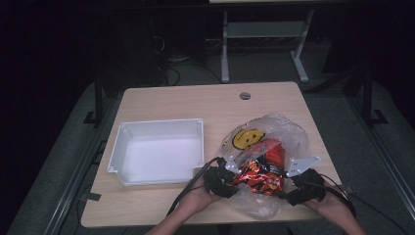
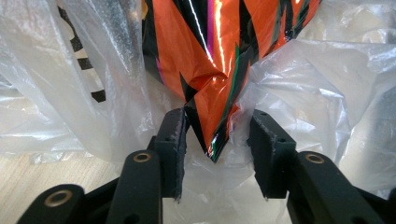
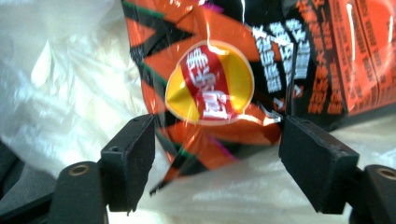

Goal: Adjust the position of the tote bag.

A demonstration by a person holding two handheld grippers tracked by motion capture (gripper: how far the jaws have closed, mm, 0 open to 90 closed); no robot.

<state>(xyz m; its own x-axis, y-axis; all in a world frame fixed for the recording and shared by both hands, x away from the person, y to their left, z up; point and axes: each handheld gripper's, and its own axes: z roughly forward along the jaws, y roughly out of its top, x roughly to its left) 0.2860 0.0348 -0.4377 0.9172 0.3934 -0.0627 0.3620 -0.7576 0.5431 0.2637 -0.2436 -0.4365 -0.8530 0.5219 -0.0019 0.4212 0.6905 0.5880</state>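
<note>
From the high view, an orange-and-black snack packet (image 1: 258, 172) is lying on a clear plastic bag (image 1: 288, 132) with a yellow smiley print (image 1: 247, 138), at the near right of the worktop (image 1: 171, 100). The left gripper (image 1: 226, 172) and right gripper (image 1: 293, 178) are flanking the packet, one at each end. A white tray (image 1: 159, 149) is sitting just left of the bag, close beside the left gripper.

In the left gripper view, the jaws are standing partly open, with a corner of the packet (image 2: 212, 93) hanging between them; one pad is brushing the foil, the other is apart. Crumpled bag film (image 2: 308, 88) is crowding both sides.

In the right gripper view, the jaws are standing wide open around the packet's lower edge (image 3: 210, 93), gripping nothing, with bag film (image 3: 60, 79) lying underneath.
</note>
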